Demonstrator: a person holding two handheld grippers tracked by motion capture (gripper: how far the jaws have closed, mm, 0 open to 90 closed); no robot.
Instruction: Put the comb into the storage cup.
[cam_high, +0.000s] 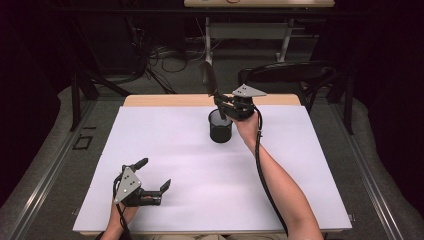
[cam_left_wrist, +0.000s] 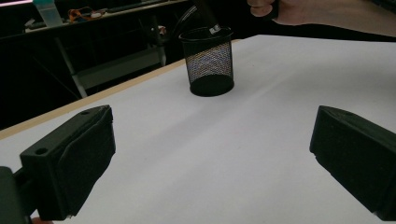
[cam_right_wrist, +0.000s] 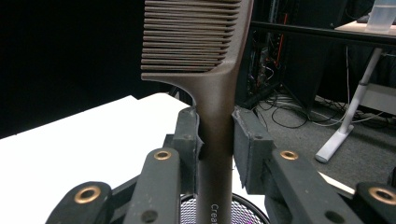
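Your right gripper (cam_high: 223, 106) pinches the handle of a dark brown plastic comb (cam_right_wrist: 205, 56) between its two pads, holding it upright directly above the black wire-mesh cylindrical cup (cam_high: 220, 126). In the right gripper view the comb's teeth point to the left and its handle runs down between the pads toward the cup's rim (cam_right_wrist: 247, 205). The cup stands upright on the white sheet (cam_high: 200, 170) that covers the wooden table (cam_high: 150, 100), toward the far edge. Your left gripper (cam_high: 156, 175) rests low on the near left part of the sheet, its jaws spread wide with nothing between them, well apart from the cup.
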